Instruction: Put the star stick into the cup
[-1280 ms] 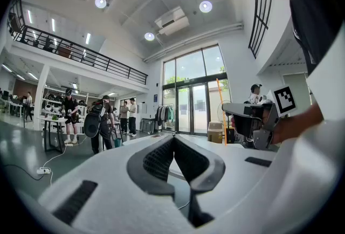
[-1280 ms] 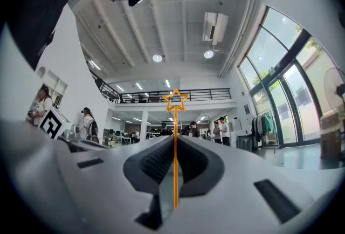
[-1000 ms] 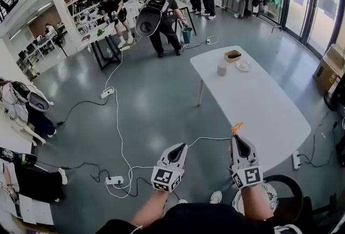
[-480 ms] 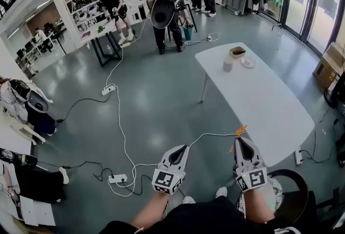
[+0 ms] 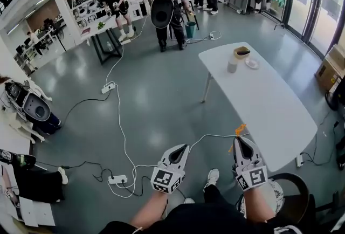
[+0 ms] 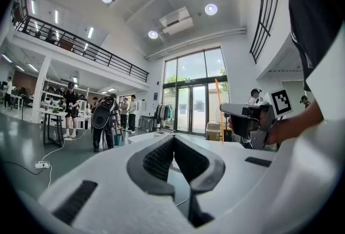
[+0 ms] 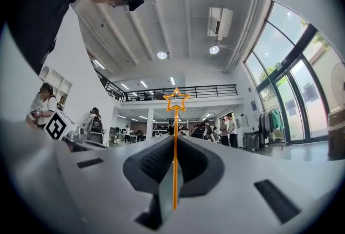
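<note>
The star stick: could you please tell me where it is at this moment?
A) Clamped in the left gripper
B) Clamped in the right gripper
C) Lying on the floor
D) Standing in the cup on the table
B: in the right gripper view the star stick runs up between the closed jaws of the right gripper, its star above the tips.

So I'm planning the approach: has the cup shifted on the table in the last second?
No. The cup still stands at the white table's far end, just left of the brown bowl; only the camera view has shifted.
</note>
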`<state>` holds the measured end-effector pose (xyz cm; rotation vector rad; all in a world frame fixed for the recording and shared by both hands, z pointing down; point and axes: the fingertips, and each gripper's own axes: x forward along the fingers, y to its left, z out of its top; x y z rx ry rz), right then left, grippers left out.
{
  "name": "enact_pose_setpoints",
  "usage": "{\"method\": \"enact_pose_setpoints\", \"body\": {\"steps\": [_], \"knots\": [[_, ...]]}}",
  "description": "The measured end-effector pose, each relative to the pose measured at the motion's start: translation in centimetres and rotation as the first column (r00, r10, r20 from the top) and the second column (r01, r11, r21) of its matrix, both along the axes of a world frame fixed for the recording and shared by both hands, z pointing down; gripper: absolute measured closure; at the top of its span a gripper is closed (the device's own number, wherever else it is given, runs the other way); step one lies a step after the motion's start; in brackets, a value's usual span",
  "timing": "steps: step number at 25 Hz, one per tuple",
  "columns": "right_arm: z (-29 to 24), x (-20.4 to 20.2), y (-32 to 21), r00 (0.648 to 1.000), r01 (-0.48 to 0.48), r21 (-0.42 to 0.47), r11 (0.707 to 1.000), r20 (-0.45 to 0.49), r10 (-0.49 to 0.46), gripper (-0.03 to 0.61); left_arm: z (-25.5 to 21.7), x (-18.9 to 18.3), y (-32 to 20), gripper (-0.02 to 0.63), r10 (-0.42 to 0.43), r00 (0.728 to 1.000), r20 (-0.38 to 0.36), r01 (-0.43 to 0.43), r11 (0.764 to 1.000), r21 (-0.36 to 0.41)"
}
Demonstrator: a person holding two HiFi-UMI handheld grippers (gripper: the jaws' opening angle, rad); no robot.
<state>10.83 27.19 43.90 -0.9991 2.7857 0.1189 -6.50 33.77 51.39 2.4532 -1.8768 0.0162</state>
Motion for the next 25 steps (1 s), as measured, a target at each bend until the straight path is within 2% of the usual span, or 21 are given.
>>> {"method": "enact_pose_setpoints", "body": {"steps": [6, 13, 25], "knots": [[-0.4, -2.6, -5.2, 1.000, 0.030, 0.002, 1.000, 0.009, -0.030, 0.555, 0.6, -2.0, -4.3, 0.604, -0.028, 1.000, -0.002, 0.028, 0.999, -0.019], [-0.4, -3.7, -12.9, 0.998, 0.062, -0.016, 0.998, 0.002, -0.062, 0.555, -0.8, -2.7, -11.9, 0.604, -0.055, 0.998, 0.027, 0.055, 0.999, 0.004], [-0.7, -2.7, -23.0, 0.995, 0.102, -0.010, 0.995, 0.002, -0.102, 0.555, -0.9, -1.2, -22.3, 0.604, -0.068, 0.996, 0.049, 0.069, 0.998, -0.010]]}}
